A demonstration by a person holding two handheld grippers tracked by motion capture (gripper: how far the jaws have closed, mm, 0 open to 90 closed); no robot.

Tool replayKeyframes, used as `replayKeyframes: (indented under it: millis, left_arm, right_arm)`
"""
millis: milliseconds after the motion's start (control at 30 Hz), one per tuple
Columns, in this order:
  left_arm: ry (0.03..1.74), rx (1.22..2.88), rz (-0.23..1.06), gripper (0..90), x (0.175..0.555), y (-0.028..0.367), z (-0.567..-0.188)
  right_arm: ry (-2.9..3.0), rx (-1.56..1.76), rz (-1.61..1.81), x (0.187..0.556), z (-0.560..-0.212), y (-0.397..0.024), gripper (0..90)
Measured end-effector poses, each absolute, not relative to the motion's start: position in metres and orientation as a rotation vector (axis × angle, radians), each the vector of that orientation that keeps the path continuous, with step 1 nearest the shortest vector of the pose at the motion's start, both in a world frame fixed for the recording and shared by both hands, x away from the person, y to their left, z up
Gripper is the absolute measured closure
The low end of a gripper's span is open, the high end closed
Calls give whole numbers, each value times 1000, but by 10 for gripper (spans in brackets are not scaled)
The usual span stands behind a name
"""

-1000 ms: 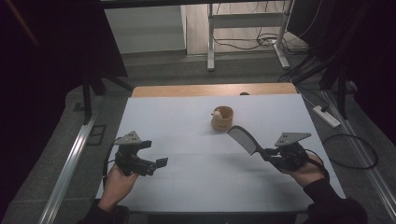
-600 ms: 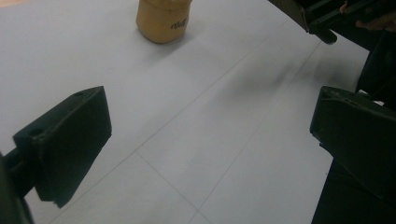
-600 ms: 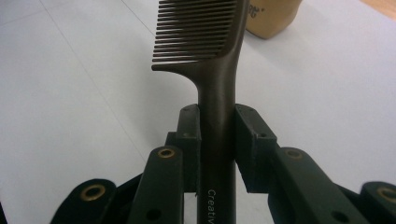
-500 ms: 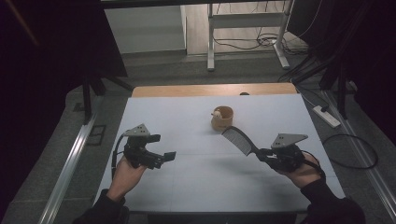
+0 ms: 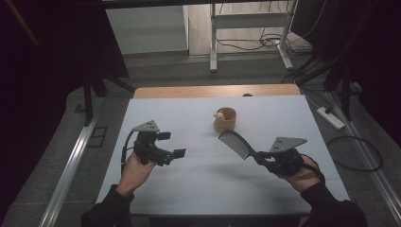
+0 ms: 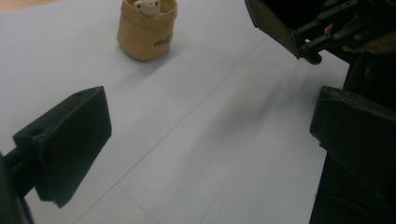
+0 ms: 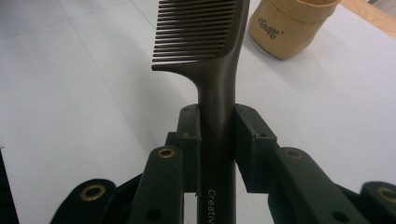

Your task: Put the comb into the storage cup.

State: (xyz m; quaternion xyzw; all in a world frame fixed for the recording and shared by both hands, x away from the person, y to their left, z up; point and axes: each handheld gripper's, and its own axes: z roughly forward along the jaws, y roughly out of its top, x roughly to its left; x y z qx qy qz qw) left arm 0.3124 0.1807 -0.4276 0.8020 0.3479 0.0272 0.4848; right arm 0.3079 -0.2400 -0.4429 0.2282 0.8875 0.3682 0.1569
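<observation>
Near the tan cup (image 5: 225, 118) on the white counter (image 5: 198, 189), the right gripper (image 5: 259, 156) clamps a dark comb (image 5: 235, 144) by its handle; farther from the cup, the left gripper (image 5: 171, 144) hovers with jaws spread

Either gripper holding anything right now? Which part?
The right gripper clamps the dark brown plastic comb by its handle, teeth end pointing out ahead. The left gripper is open and holds nothing.

Comb (image 5: 235, 144) — right of table (image 5: 198, 189) centre
</observation>
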Motion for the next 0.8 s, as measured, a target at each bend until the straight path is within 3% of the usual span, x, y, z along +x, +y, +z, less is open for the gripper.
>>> replayKeyframes:
  millis: [800]
  left_arm:
    - [792,1948,15,0,329,155,-421]
  right_arm:
    - [2534,579,1125,300,-441,-224,726]
